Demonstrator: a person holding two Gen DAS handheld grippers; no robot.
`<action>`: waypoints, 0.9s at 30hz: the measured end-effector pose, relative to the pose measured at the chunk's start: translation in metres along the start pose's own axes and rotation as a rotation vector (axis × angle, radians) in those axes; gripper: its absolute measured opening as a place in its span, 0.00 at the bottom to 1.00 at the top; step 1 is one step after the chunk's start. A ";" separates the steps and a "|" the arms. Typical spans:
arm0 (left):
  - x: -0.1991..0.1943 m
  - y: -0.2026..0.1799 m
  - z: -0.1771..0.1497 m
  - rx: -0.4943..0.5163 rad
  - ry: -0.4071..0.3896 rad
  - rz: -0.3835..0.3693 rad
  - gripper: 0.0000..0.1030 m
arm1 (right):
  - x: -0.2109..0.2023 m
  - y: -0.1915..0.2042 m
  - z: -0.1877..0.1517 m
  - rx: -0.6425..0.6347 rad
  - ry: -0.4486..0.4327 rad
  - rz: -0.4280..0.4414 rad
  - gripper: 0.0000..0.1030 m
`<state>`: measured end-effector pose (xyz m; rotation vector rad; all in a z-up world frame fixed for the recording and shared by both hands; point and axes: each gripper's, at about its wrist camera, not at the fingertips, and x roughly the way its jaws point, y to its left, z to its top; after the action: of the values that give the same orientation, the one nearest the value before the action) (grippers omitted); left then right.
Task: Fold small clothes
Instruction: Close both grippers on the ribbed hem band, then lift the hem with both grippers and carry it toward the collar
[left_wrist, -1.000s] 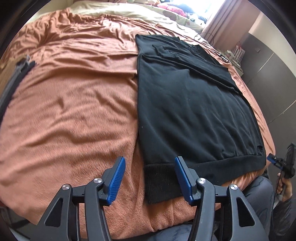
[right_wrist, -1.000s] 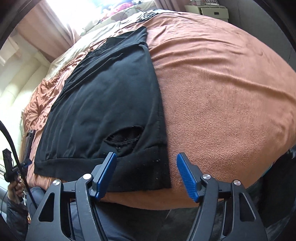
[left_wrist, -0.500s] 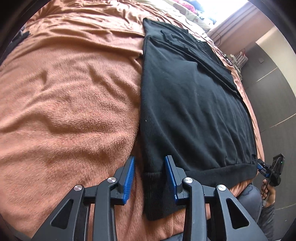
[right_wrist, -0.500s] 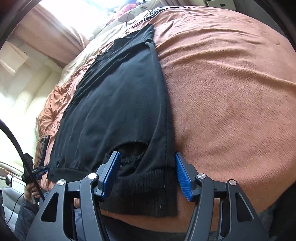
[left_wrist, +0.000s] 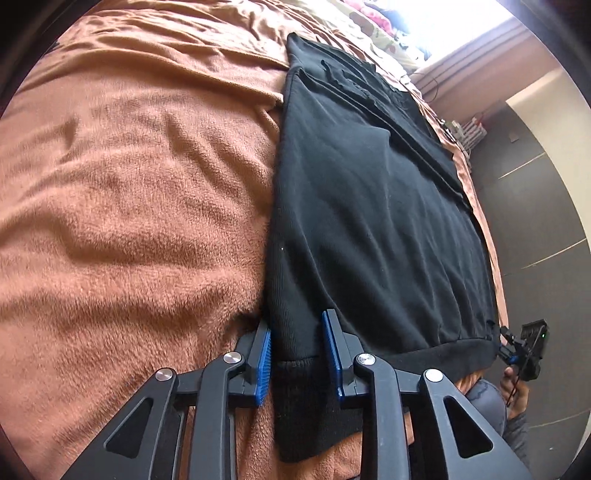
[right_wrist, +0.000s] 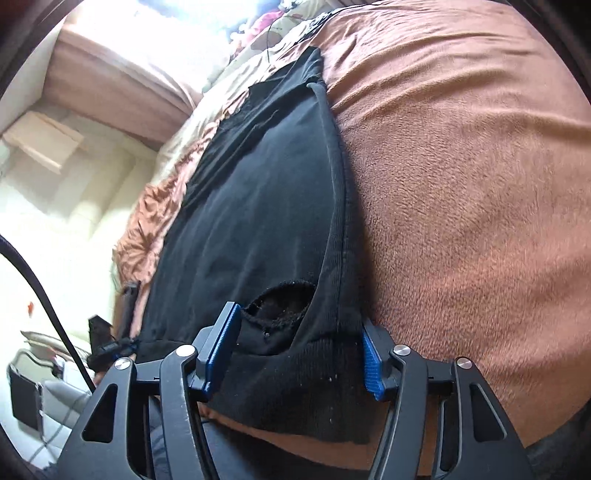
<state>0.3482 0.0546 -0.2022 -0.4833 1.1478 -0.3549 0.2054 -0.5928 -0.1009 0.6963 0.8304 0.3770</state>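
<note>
You're looking at a black top (left_wrist: 369, 206) on a rust-orange blanket (left_wrist: 129, 184), plain, no print. Its ribbed hem is black too, and the frayed hole (right_wrist: 280, 306) shows black beneath. Your left gripper (left_wrist: 297, 356) and right gripper (right_wrist: 295, 354) are black with blue pads (left_wrist: 263, 365) and silver screws. Far off, cream bedding (left_wrist: 373, 29) carries red blotches.

Free room and obstacles on the bed

Wide bare stretches of the brown blanket (left_wrist: 129, 221) are left open on both outer sides of the black sweater (left_wrist: 369, 221), with only soft wrinkles in the way. The far end is crowded by heaped bedding (right_wrist: 266, 33); a black strap (right_wrist: 129, 306) is seen at the bed's edge.
</note>
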 end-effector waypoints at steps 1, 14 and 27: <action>0.000 0.000 0.000 -0.003 0.000 0.011 0.17 | 0.000 -0.004 0.001 0.014 0.001 -0.001 0.25; -0.070 -0.005 0.002 -0.044 -0.168 -0.098 0.07 | -0.069 0.044 -0.005 -0.011 -0.128 0.088 0.05; -0.147 -0.005 -0.035 -0.090 -0.280 -0.257 0.07 | -0.109 0.053 -0.047 -0.025 -0.125 0.163 0.04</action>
<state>0.2610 0.1178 -0.0968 -0.7388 0.8339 -0.4437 0.0984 -0.5960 -0.0273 0.7584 0.6518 0.4845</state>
